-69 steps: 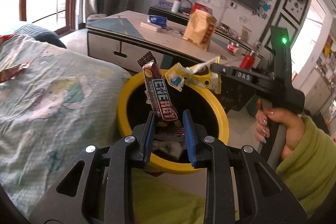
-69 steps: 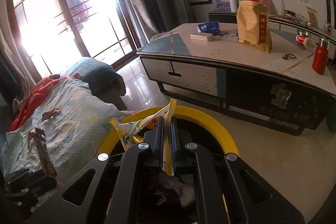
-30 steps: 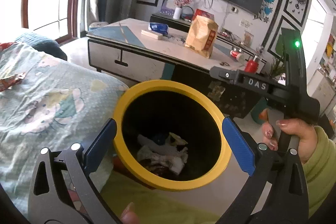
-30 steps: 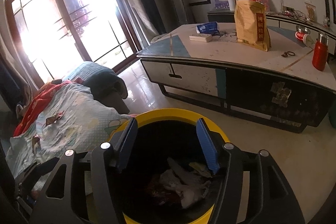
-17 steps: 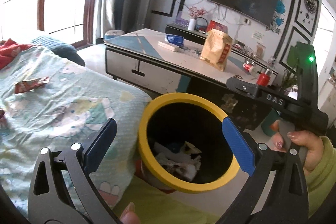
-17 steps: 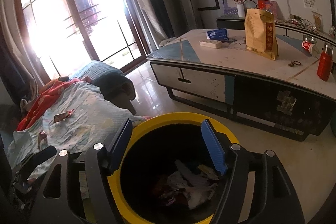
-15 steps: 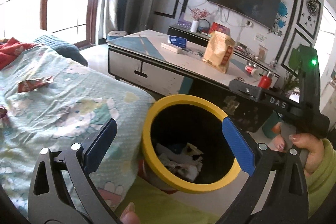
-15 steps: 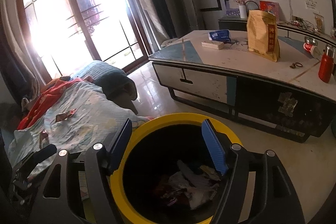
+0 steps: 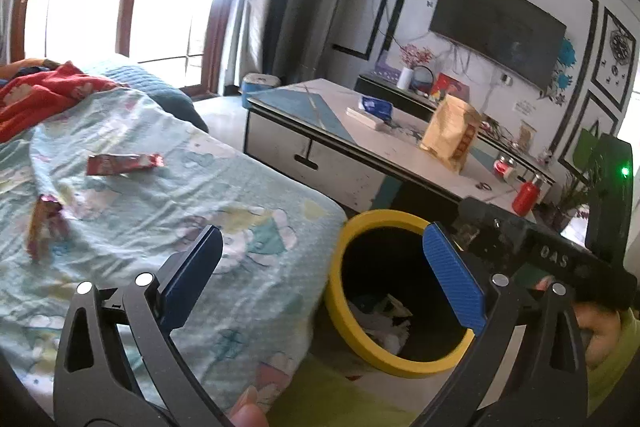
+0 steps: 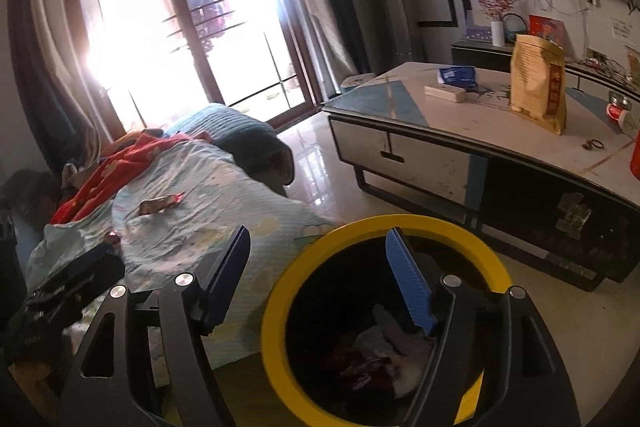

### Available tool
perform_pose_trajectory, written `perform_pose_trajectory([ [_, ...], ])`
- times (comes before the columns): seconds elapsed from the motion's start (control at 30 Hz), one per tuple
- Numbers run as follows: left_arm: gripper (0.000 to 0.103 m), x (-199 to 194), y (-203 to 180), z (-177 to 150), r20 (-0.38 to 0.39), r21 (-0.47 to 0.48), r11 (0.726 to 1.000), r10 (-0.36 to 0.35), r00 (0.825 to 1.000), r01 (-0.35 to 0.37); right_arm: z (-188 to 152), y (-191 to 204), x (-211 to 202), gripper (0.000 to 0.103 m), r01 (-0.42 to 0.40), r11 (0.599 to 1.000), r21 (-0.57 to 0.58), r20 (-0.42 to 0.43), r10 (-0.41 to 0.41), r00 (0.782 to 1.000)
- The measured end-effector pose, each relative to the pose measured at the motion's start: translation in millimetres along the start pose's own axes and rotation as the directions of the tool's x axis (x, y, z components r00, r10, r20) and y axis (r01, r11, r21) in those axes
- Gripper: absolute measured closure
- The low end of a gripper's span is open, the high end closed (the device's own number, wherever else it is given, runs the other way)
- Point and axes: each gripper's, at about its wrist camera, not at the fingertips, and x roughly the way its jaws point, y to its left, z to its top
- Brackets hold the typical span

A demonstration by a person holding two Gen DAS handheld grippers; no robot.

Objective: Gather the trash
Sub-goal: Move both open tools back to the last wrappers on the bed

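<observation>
Bin (image 10: 276,311) contents dim (indistinct); wrappers (image 9: 120,163) unreadable

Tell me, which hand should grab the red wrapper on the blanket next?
Probably left. The left gripper is open and empty, over the blanket, with the red wrapper ahead. The right gripper is also open, but over the yellow bin, farther away.

Home lounge: wall television (image 9: 496,27), bedding (image 9: 168,187)

Yellow-rimmed black round plastic bin (image 9: 362,223); red foil wrapper (image 9: 124,163); pale-green cartoon-print cotton bedsheet (image 9: 168,195); blue ribbed fingers (image 9: 454,279).
</observation>
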Motion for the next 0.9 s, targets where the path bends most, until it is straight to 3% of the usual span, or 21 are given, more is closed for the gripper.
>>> perform_pose_trajectory([
  [0.53,0.011,-35.3,57.8,12.9,0.1,-0.08,0.988,0.141,0.985,-0.133,7.8,64.0,14.8,0.032,-0.106,0.991,-0.075,-0.033,0.104,0.994],
  [0.9,0.011,-49.5,111.6,15.9,0.115,-0.171,0.956,0.258,0.959,-0.237,13.2,110.9,44.6,0.032,-0.185,0.976,-0.112,-0.078,0.177,0.981],
])
